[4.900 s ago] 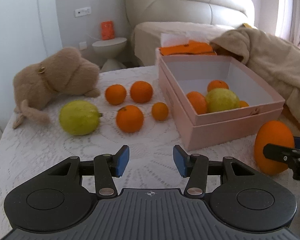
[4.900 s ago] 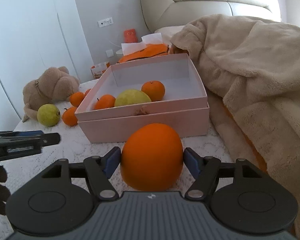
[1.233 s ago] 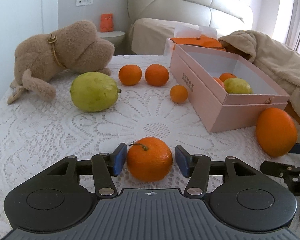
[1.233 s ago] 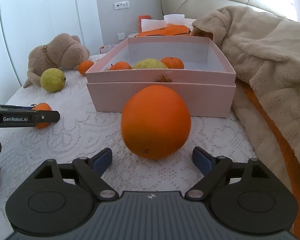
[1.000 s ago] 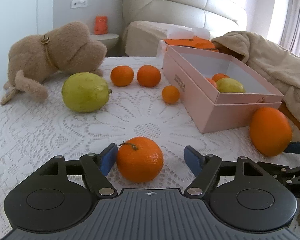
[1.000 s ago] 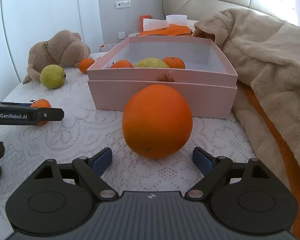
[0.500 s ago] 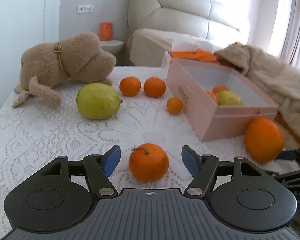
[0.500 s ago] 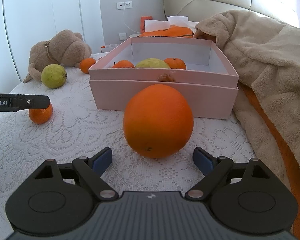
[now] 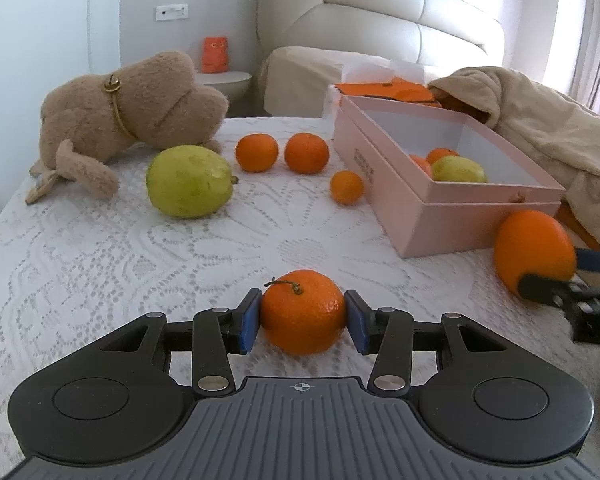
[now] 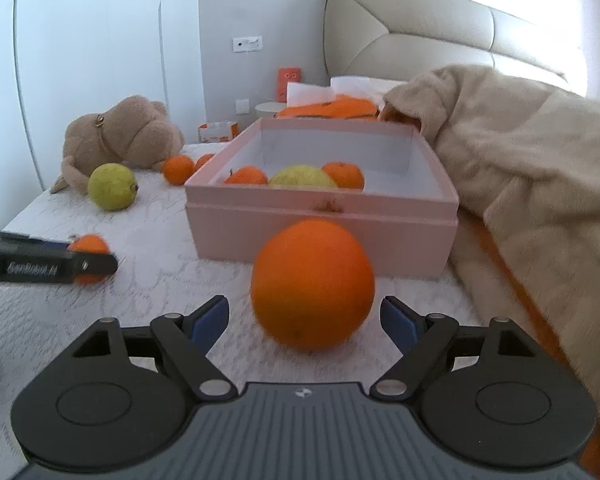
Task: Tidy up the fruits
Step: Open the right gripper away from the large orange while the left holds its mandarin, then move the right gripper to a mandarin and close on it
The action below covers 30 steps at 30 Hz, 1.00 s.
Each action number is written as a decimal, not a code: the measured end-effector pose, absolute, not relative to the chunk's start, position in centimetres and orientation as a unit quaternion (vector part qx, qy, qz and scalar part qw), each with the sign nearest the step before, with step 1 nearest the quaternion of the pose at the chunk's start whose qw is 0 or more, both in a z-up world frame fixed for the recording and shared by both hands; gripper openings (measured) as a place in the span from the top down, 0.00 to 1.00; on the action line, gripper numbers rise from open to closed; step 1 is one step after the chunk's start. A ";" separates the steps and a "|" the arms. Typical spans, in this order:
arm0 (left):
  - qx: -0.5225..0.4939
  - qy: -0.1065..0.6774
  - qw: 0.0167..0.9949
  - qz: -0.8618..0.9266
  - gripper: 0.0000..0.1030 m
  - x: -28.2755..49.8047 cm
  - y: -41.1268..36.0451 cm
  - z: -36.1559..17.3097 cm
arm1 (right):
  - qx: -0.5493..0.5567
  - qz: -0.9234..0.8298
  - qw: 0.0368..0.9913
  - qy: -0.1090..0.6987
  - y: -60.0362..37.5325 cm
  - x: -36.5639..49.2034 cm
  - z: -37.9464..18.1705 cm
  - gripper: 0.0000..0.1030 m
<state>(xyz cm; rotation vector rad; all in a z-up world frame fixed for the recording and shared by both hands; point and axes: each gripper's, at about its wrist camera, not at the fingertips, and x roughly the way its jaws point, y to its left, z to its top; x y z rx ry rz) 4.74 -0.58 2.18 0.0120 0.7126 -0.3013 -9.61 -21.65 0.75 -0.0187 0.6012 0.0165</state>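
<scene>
The left gripper (image 9: 303, 322) pinches a stemmed mandarin (image 9: 302, 311) between its blue pads on the lace tablecloth (image 9: 100, 256). The right gripper (image 10: 305, 320) stands wide open around a large orange (image 10: 313, 283), pads clear of it. Beyond sits a pink box (image 10: 324, 216) holding fruit.

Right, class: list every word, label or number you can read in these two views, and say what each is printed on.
"GenRobot.AI", motion-blurred, last letters uncertain: on a finger of the left tool, seen from the right wrist.
Dark print on the side of the pink box: too small to read.
Print on the small bag by the wall: too blurred to read.
</scene>
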 end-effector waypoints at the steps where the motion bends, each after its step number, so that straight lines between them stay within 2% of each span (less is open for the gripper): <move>1: 0.005 0.347 0.926 -0.149 0.52 4.5 -0.7 2.3 | -0.008 0.004 0.954 0.298 -21.7 -9.3 0.8 0.19; 6: 0.008 0.346 0.925 -0.157 0.52 3.6 -1.0 2.5 | 0.022 -0.012 0.949 0.315 -22.1 -8.0 0.9 0.19; 15: -0.039 0.315 0.941 -0.117 0.52 3.1 2.7 3.6 | -0.002 0.036 0.962 0.269 -19.1 -7.7 5.1 0.21; 19: -0.072 0.307 0.944 -0.095 0.52 2.9 5.6 4.1 | -0.004 0.105 0.952 0.286 -16.2 -3.5 7.8 0.34; 20: -0.081 0.305 0.945 -0.091 0.52 2.8 6.2 4.2 | -0.006 0.124 0.946 0.298 -15.4 -2.2 8.2 0.45; 21: -0.090 0.302 0.945 -0.087 0.52 2.7 6.9 4.4 | -0.008 0.143 0.938 0.316 -14.5 -0.6 8.6 0.52; 24: -0.107 0.295 0.946 -0.080 0.52 2.6 8.0 4.6 | -0.023 0.173 0.913 0.370 -11.3 4.7 8.7 0.57; 30: -0.111 0.300 0.944 -0.083 0.52 2.8 8.5 4.3 | -0.032 0.141 0.890 0.433 -6.4 14.4 6.2 0.57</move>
